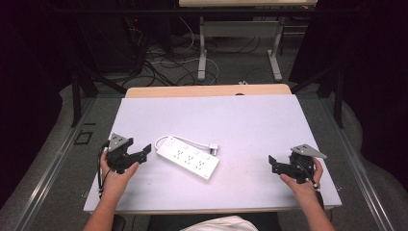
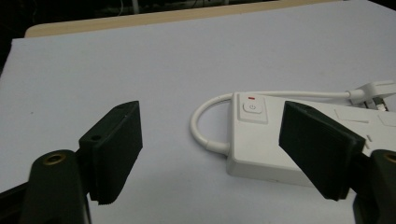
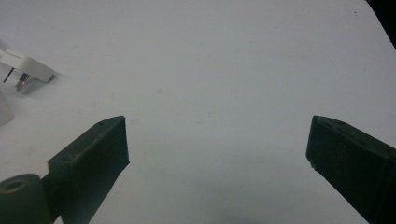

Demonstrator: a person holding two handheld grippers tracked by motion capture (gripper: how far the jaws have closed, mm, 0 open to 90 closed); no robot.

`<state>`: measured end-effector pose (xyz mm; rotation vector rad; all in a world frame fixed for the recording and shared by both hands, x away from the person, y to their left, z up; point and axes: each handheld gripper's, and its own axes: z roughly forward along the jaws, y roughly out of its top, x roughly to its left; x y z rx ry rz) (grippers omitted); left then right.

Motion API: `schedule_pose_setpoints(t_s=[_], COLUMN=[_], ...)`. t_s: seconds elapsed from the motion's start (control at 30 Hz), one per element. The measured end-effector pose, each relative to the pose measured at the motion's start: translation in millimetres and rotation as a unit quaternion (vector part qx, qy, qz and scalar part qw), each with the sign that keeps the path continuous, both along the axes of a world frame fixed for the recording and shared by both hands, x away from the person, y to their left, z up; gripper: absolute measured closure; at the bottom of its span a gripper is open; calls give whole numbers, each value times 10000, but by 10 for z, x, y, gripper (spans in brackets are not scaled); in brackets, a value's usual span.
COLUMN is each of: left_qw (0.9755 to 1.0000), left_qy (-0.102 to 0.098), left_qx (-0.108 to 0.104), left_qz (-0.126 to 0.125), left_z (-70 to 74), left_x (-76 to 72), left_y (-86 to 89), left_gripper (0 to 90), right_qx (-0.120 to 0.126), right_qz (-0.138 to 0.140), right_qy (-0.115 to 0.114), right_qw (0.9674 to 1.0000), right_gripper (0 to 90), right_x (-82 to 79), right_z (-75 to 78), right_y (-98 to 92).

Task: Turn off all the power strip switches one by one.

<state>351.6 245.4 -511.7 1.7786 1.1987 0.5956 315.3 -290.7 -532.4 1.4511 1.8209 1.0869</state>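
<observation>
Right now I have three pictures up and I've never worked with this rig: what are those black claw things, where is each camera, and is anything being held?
A person sits at the table with a hand-held two-jaw tool in each hand. The high view looks down from above: the left gripper is at the left, the right gripper at the right. The other two pictures come from cameras riding on each gripper, looking along its black jaws.

On the white surface lies a white power strip with its cable looped back and its plug resting beside it. In the left gripper view the strip's switch end sits just ahead of the open jaws. Both grippers are open and hold nothing.
</observation>
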Motion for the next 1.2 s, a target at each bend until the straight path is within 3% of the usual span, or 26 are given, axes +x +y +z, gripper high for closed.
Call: schedule_pose_setpoints(t_s=[0.27, 0.4, 0.7, 1.03, 1.2], left_qw=[9998, 9995, 9998, 9996, 9998], left_qy=[125, 145, 187, 241, 186], left_qx=[-126, -134, -72, -128, 8], left_qz=[-69, -237, -60, -84, -121], left_z=[130, 175, 272, 341, 325], left_x=[120, 141, 271, 382, 455], left_y=[-129, -148, -224, -317, -384], left_gripper=[252, 284, 375, 466, 475], right_qx=[-20, -46, -41, -46, -60], right_qz=[-108, -104, -142, -132, -135], right_qy=[-41, -23, 19, 7, 73], right_qw=[9999, 9999, 9999, 9999, 9999], right_gripper=[61, 61, 63, 65, 66], right_x=[-35, -54, -72, -63, -68], right_z=[-21, -16, -18, -26, -21], right_y=[-5, -17, -17, -26, -28])
